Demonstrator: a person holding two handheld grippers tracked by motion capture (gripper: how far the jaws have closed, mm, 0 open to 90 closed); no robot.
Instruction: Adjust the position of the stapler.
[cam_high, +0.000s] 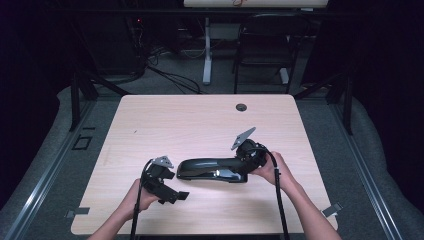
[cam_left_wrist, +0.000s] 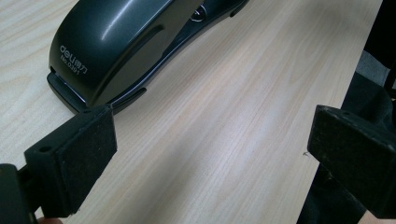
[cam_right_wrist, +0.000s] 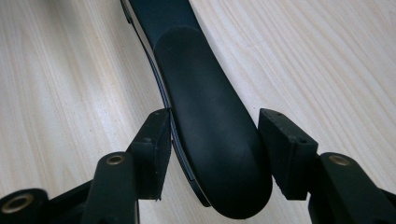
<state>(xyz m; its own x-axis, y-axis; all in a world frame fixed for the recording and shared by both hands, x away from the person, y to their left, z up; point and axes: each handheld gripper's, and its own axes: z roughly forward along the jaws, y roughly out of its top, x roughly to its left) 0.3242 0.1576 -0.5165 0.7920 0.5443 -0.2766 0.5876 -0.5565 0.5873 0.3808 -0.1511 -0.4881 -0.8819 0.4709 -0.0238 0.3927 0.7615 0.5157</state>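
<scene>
**Two grippers at either end of a black stapler on the desk**

A large black stapler (cam_high: 212, 170) lies flat on the pale wooden desk (cam_high: 200, 120), toward the near edge and a little right of the middle, its long body running left to right. In the left gripper view its rounded nose carries white lettering and sits close in front of the left finger.

The right gripper (cam_high: 248, 156) sits at the stapler's right end, held in the person's right hand (cam_high: 272, 170). In the right gripper view its fingers (cam_right_wrist: 152, 149) stand about half open on either side of the stapler's handle end; the left one is at the handle's edge, the right one shows a thin gap, so I cannot call it a firm hold.

The left gripper (cam_high: 170, 192) rests low over the desk just left of the stapler, in the person's left hand (cam_high: 142, 197). Its fingers (cam_left_wrist: 77, 158) are spread wide with only bare wood between them.

Little else is on the desk: a round cable hole (cam_high: 241, 107) near the far edge, well apart from the work. Each gripper's cable (cam_high: 279, 195) trails back toward the person. Beyond the desk stand a dark chair (cam_high: 265, 45) and a white table leg (cam_high: 206, 50), with loose cables on the grey floor (cam_high: 170, 75). Nothing lies between either gripper and the stapler
</scene>
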